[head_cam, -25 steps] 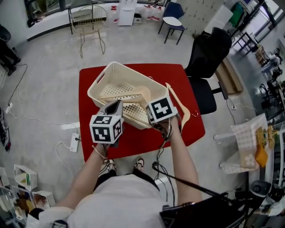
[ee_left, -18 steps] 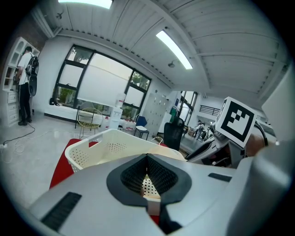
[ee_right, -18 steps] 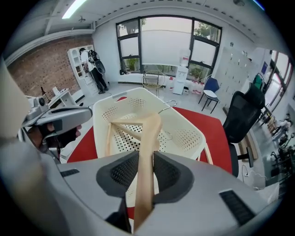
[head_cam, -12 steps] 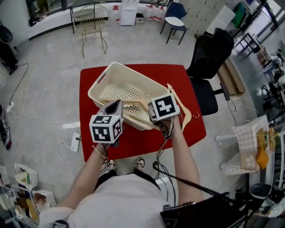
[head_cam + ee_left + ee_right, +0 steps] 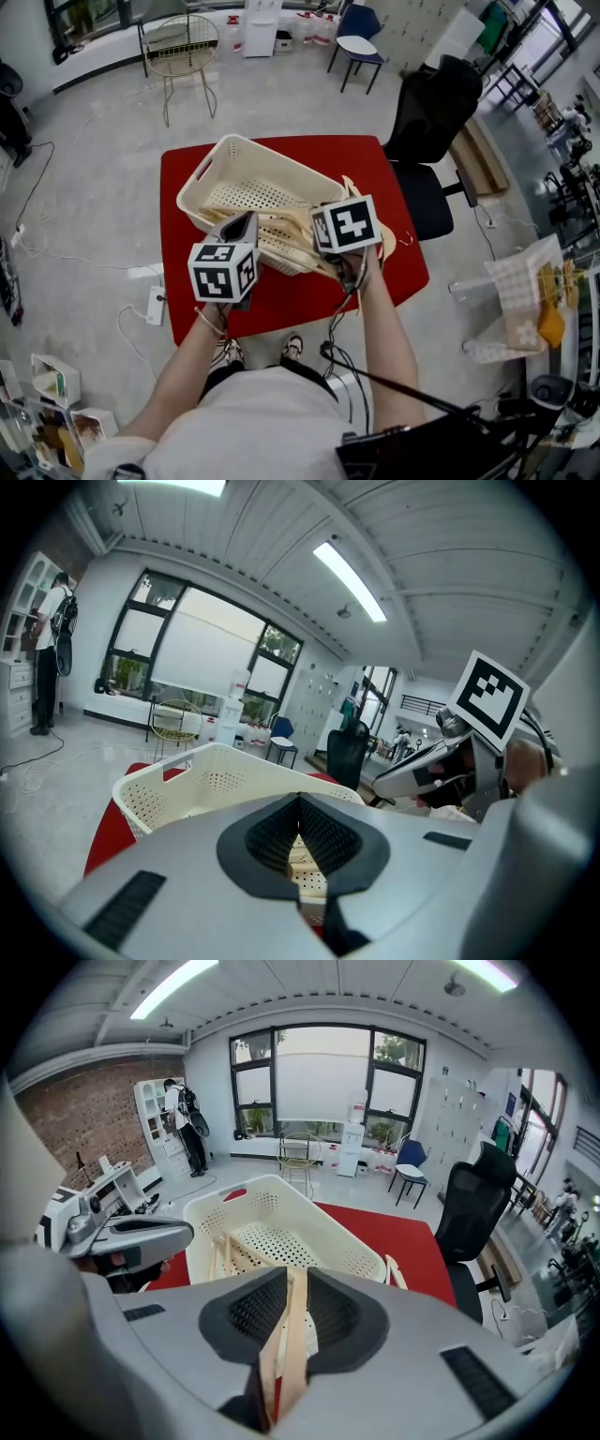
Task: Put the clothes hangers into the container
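Observation:
A cream perforated basket (image 5: 220,167) stands on the red table (image 5: 375,159). My right gripper (image 5: 286,1321) is at the basket's near right corner. Its jaws are closing on a pale wooden clothes hanger (image 5: 291,1330), which reaches over the rim (image 5: 309,1208) into the basket. More hangers (image 5: 225,1251) lie inside the basket. Another hanger (image 5: 386,239) rests on the table against the basket's right side. My left gripper (image 5: 302,855) hovers by the near wall (image 5: 178,785) with its jaws together and nothing between them. In the head view the marker cubes cover both grippers' jaws.
A black office chair (image 5: 427,122) stands just right of the table. A wire chair (image 5: 183,47) is far behind it. A power strip (image 5: 155,302) and cables lie on the floor to the left. Red table surface (image 5: 281,300) shows between the basket and me.
My right gripper has moved slightly forward to the basket with the hanger, and the hanger's far end now lies deeper inside. The left gripper has stayed put.

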A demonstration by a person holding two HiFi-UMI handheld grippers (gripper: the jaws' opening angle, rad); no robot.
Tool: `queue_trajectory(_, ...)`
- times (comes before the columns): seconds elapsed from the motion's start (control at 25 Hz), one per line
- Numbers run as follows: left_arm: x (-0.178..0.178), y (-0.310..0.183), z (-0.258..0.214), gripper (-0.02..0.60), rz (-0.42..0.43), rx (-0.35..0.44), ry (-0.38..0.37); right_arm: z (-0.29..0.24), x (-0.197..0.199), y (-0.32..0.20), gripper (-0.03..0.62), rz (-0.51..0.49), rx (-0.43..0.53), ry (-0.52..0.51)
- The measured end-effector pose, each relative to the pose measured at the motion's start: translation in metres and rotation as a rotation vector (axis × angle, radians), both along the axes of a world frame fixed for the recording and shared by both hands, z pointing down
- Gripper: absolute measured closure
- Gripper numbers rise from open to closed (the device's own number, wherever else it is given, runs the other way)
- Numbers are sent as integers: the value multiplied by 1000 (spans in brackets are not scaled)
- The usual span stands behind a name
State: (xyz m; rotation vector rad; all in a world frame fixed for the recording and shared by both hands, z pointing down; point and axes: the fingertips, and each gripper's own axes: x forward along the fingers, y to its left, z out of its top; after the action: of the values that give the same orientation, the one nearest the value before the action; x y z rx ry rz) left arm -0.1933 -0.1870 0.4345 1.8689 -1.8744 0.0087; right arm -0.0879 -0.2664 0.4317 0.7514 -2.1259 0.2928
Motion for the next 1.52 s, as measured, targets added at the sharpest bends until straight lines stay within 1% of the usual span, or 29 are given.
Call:
queue_trajectory(0.24, 11, 1, -2, 581, 18, -1, -8, -14, 8, 0, 535, 30, 48, -52)
queue_trajectory(0.56, 23, 6, -5, 581, 67, 0, -29, -38, 21, 5, 549, 96, 136, -140)
queue_trajectory(0.8, 38, 7, -13, 581, 139, 20, -50, -59, 42, 14, 553, 175, 185, -203)
queue_trajectory(0.96, 48, 12, -15, 581, 205, 34, -59, -65, 59, 26, 554, 254, 219, -224)
queue_trajectory(1.08, 58, 16, -16, 581, 260, 42, -59, -67, 78, 36, 556, 330, 241, -240)
queue_trajectory(1.16, 72, 18, -19, 581, 300, 51, -51, -69, 99, 41, 557, 388, 257, -252)
queue_trajectory(1.36, 124, 24, -30, 581, 419, 65, -32, -66, 162, 54, 559, 545, 261, -281)
queue_trajectory(1.52, 166, 35, -30, 581, 507, 69, -31, -51, 199, 66, 559, 623, 253, -280)
